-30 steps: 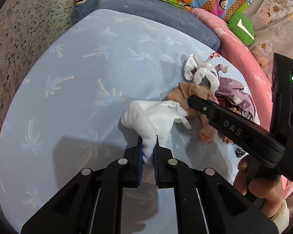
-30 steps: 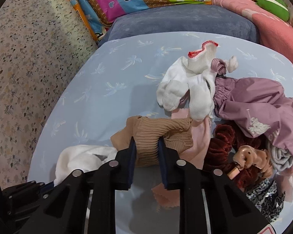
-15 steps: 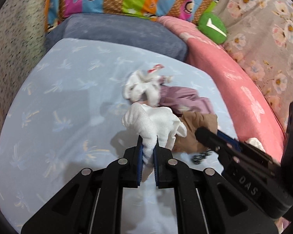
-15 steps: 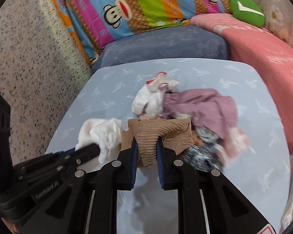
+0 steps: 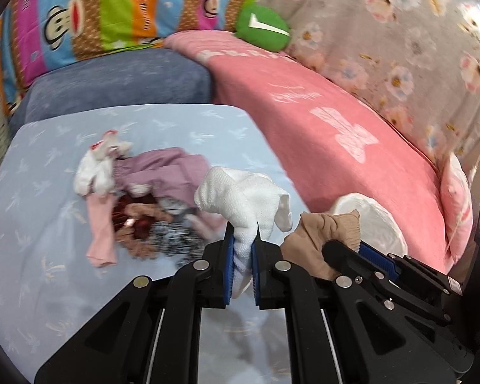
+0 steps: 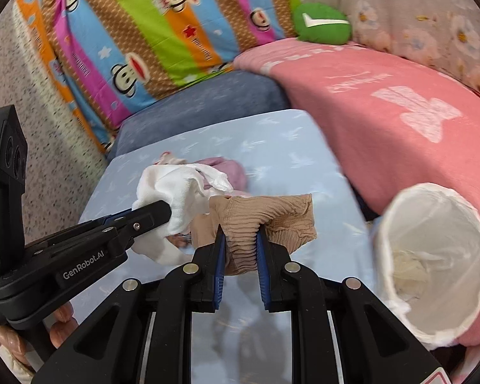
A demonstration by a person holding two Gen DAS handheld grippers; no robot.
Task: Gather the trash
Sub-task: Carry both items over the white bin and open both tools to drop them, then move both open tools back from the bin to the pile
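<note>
My left gripper (image 5: pixel 242 235) is shut on a white cloth (image 5: pixel 243 198) and holds it above the light blue table. My right gripper (image 6: pixel 240 233) is shut on a tan ribbed cloth (image 6: pixel 265 212), lifted too. Both grippers are side by side; the white cloth (image 6: pixel 176 192) and the left gripper also show in the right wrist view, and the tan cloth (image 5: pixel 316 233) in the left wrist view. A white-lined bin (image 6: pixel 432 256) stands open to the right, with crumpled paper inside; it also shows in the left wrist view (image 5: pixel 374 220).
A pile of clothes (image 5: pixel 144 198) lies on the light blue table (image 5: pixel 48 256), with white socks (image 5: pixel 96 169) and a purple garment. A pink blanket (image 5: pixel 336 128), a blue cushion (image 5: pixel 118 80) and a striped pillow (image 6: pixel 160 32) lie behind.
Both grippers have lifted their cloths off the pile and swung to the right. The white-lined bin has come into view.
</note>
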